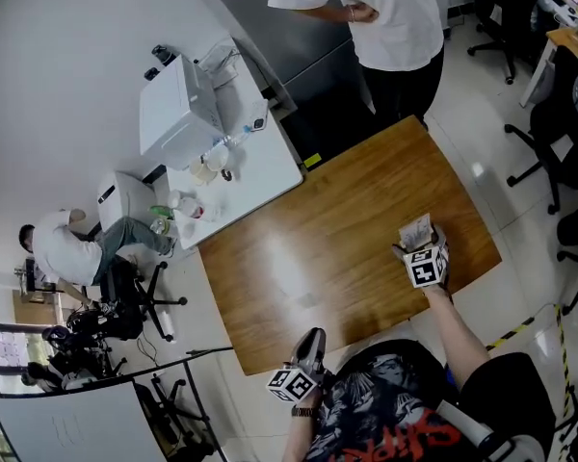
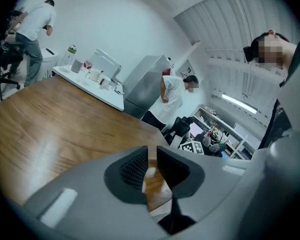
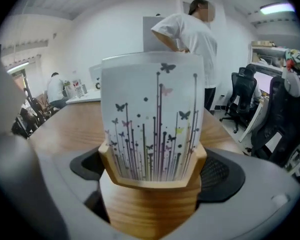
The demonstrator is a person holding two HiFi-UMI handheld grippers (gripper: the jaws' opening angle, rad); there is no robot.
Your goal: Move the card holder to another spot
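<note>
- Closest to us is our own dark printed shirt, right up against the near edge of the wooden table.
- Our left gripper hangs at that near edge, toward the table's near left corner. Its jaws sit together with only a thin slit between them. Nothing is in the slit, and only the table's wood shows through it.
- Our right gripper is over the table's right end, close to the right edge, with its marker cube facing up.
- We have the card holder between the right jaws. Its wooden base fills the whole wide gap, and both pads lie against its sides, so the jaws are clamped on it while standing far apart.
- The holder is upright, with a frosted panel printed with butterflies and thin stems rising from the base. We cannot tell whether the base touches the table.
- A white side table butts against the wooden table's far left edge. It carries a white machine and a few cups and bottles.
- A person in a white shirt stands just beyond the table's far corner, beside a grey cabinet.
- Another person in white bends over well to the left of the table, past the side table.
- Black office chairs stand well off the table's right side.
</note>
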